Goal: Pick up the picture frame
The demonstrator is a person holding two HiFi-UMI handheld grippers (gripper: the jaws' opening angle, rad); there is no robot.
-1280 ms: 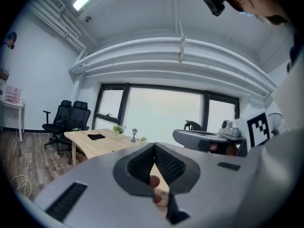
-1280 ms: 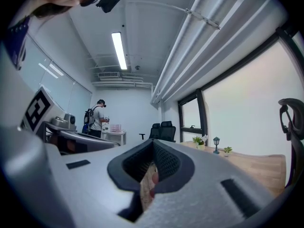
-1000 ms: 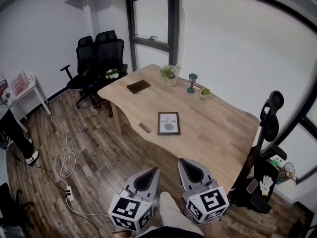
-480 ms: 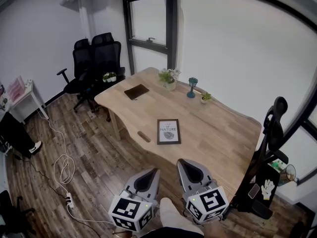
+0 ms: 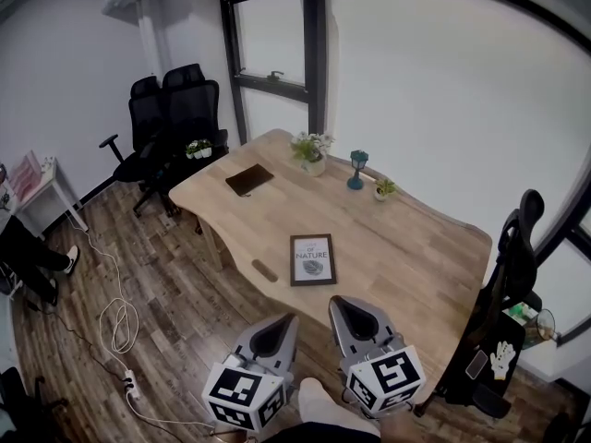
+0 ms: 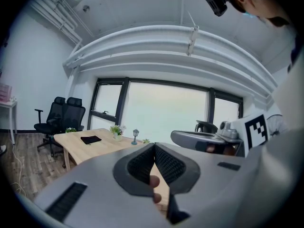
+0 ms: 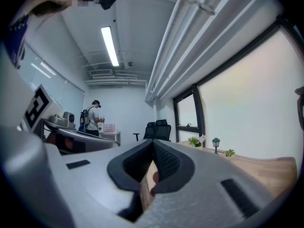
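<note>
A black picture frame with a white print lies flat on the wooden table, near its front edge. My left gripper and right gripper hang side by side short of the table edge, over the floor, both pointing toward the frame. Each is shut with nothing between its jaws, as the left gripper and right gripper show in their own views. The frame is hidden behind the jaws in both gripper views.
On the table lie a dark notebook, a small brown object, a flower pot, a lantern figure and a tiny plant. Black office chairs stand far left, another chair at right. Cables trail across the floor.
Both grippers and the head have advanced toward the table; the frame and table edge sit nearer and lower in the head view. The jaws stayed shut.
</note>
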